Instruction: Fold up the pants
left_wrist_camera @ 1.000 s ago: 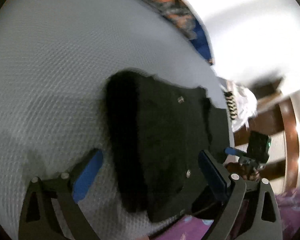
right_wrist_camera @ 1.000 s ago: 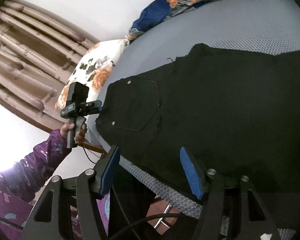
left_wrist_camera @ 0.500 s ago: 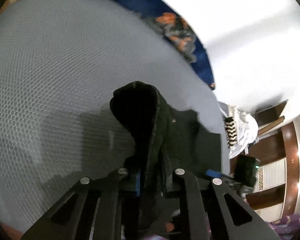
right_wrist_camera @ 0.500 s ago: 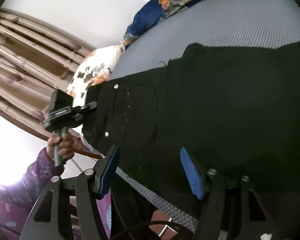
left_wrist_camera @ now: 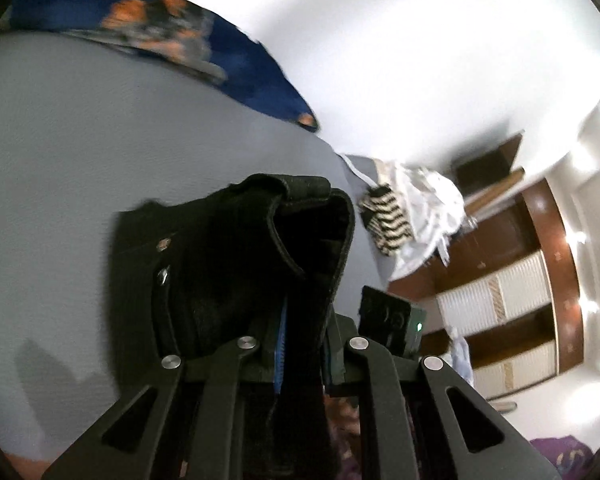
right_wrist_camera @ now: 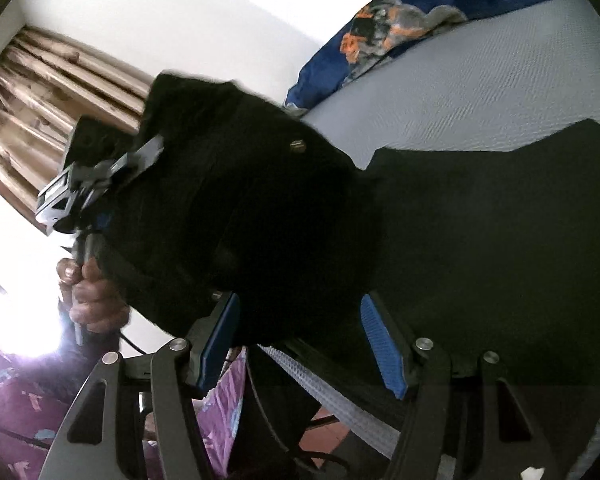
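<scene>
Black pants (right_wrist_camera: 480, 220) lie spread on a grey mesh mattress (right_wrist_camera: 480, 80). My left gripper (left_wrist_camera: 304, 344) is shut on the waistband end (left_wrist_camera: 228, 264), which it holds up off the mattress, the fabric draping over its fingers. From the right wrist view this raised flap (right_wrist_camera: 260, 200) hangs as a dark bulge, with the left gripper (right_wrist_camera: 108, 212) at its left edge and a hand (right_wrist_camera: 92, 292) on its handle. My right gripper (right_wrist_camera: 300, 332) stands open at the near mattress edge; the flap hangs just beyond its blue pads (right_wrist_camera: 380, 344), which press on nothing.
A blue and orange blanket (left_wrist_camera: 160, 36) lies along the far side of the mattress by the white wall. A pile of striped and white clothes (left_wrist_camera: 400, 216) sits at a mattress corner. A brown wardrobe (left_wrist_camera: 520, 280) and curtains (right_wrist_camera: 40, 92) stand beyond. A purple sleeve (right_wrist_camera: 16, 392) is low left.
The left gripper closed on the waistband end and lifted it off the mattress, folding it over toward the rest of the pants. The right gripper shifted slightly and stayed open.
</scene>
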Tool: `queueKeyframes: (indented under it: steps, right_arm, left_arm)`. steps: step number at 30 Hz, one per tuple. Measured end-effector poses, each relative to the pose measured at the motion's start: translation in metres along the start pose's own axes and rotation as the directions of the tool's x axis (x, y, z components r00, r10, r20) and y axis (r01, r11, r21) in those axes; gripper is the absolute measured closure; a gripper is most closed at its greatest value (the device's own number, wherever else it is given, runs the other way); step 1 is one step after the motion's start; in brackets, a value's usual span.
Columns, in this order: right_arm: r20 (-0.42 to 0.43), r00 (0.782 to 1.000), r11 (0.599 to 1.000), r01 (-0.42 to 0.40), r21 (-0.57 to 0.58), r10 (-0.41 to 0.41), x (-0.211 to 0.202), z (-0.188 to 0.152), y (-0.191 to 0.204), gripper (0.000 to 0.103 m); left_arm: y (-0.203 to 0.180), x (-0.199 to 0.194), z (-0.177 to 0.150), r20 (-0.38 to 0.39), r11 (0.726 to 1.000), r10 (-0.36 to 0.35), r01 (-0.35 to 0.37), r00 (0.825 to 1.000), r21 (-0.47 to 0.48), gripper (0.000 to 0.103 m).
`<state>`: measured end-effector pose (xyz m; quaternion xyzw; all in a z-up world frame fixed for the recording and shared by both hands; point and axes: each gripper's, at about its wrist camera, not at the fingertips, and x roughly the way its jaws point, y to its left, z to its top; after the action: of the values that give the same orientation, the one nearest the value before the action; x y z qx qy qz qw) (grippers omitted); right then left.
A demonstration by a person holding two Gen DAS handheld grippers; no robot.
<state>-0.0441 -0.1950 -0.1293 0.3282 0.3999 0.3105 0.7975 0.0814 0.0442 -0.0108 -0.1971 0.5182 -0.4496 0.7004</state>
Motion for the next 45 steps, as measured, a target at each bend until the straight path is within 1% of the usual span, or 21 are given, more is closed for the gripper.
queueKeyframes:
  steps: [3,6,8,9,11,13,15,18,19,20,22,24,26,28,29,30,31,32,35,40,45]
  right_arm:
    - [0.025,1.000,0.999,0.010,0.034,-0.011,-0.022,-0.004,-0.019,0.041]
    - [0.051,0.998,0.994,0.035,0.102,-0.041,-0.043,-0.016,-0.047,0.041]
    - [0.057,0.997,0.989,0.044,0.139,-0.052,-0.051,-0.024,-0.061,0.042]
    - [0.056,0.996,0.985,0.057,0.162,-0.067,-0.054,-0.029,-0.069,0.041]
    - [0.055,0.996,0.981,0.058,0.186,-0.069,-0.059,-0.034,-0.076,0.041]
    - [0.071,0.996,0.979,0.042,0.200,-0.058,-0.066,-0.037,-0.080,0.041]
    - [0.081,0.996,0.977,0.027,0.212,-0.045,-0.072,-0.036,-0.084,0.039]
    - [0.121,0.991,0.960,-0.079,0.268,0.048,-0.073,-0.032,-0.095,0.020]
    - [0.135,0.988,0.952,-0.117,0.284,0.081,-0.073,-0.030,-0.098,0.018]
    - [0.147,0.982,0.939,-0.156,0.305,0.116,-0.071,-0.028,-0.101,0.011]
    - [0.148,0.979,0.922,-0.180,0.342,0.136,-0.067,-0.023,-0.104,0.009]
    - [0.135,0.985,0.925,-0.152,0.348,0.110,-0.064,-0.017,-0.102,0.009]
    - [0.066,0.997,0.945,-0.048,0.324,0.028,-0.055,-0.007,-0.091,0.009]
    - [-0.002,0.999,0.953,0.042,0.299,-0.044,-0.040,0.001,-0.082,0.008]
    - [-0.018,0.997,0.954,0.079,0.290,-0.077,-0.032,0.005,-0.079,0.016]
    - [-0.017,0.996,0.959,0.091,0.267,-0.089,-0.029,0.007,-0.076,0.045]
    - [-0.024,0.993,0.966,0.122,0.229,-0.120,-0.024,0.010,-0.071,0.070]
    - [-0.047,0.986,0.962,0.167,0.215,-0.160,-0.019,0.012,-0.071,0.089]
    - [-0.035,0.985,0.960,0.173,0.220,-0.169,-0.020,0.016,-0.074,0.091]
    - [0.038,0.987,0.972,0.146,0.183,-0.155,-0.042,0.031,-0.061,0.092]
    - [0.076,0.980,0.962,0.165,0.216,-0.185,-0.067,0.034,-0.078,0.092]
  left_arm:
    - [-0.015,0.059,0.002,-0.051,1.000,0.000,0.002,0.999,0.027,0.087]
    - [-0.015,0.121,-0.002,-0.116,0.999,0.000,0.005,0.993,0.038,0.086]
    - [-0.011,0.149,-0.005,-0.164,0.999,-0.048,0.050,0.985,0.012,0.085]
    - [-0.011,0.162,-0.006,-0.190,0.998,-0.066,0.069,0.980,0.009,0.081]
    - [-0.018,0.173,-0.006,-0.192,0.997,-0.048,0.059,0.980,0.053,0.067]
    - [-0.024,0.165,-0.003,-0.153,0.994,-0.074,0.085,0.985,0.067,0.039]
    - [-0.027,0.146,0.005,-0.088,0.994,-0.083,0.088,0.993,0.061,0.024]
    - [-0.021,0.106,0.014,0.001,0.994,-0.098,0.098,0.995,0.044,0.018]
    - [-0.014,0.094,0.015,0.020,0.997,-0.075,0.074,0.997,0.034,0.016]
    - [-0.007,0.084,0.015,0.033,0.999,-0.049,0.048,0.998,0.023,0.016]
    - [0.010,0.067,0.013,0.051,1.000,-0.002,0.002,0.999,-0.010,0.016]
    - [0.028,0.056,0.004,0.049,0.998,0.050,-0.048,0.998,-0.044,0.016]
    - [0.047,0.046,-0.012,0.040,0.993,0.089,-0.085,0.995,-0.080,0.016]
    - [0.059,0.045,-0.026,0.026,0.987,0.126,-0.122,0.992,-0.107,0.016]
    - [0.063,0.045,-0.032,0.016,0.983,0.150,-0.147,0.989,-0.109,0.016]
    - [0.066,0.045,-0.037,0.008,0.980,0.174,-0.172,0.985,-0.104,0.016]
    - [0.067,0.046,-0.042,0.005,0.977,0.189,-0.188,0.982,-0.099,0.016]
    - [0.071,0.044,-0.047,0.005,0.975,0.200,-0.199,0.980,-0.097,0.016]
    - [0.070,0.047,-0.055,-0.001,0.969,0.234,-0.233,0.972,-0.081,0.016]
    - [0.056,0.050,-0.061,0.006,0.953,0.304,-0.304,0.953,0.015,0.016]
    - [0.048,0.064,-0.064,-0.010,0.946,0.318,-0.317,0.948,0.064,0.016]
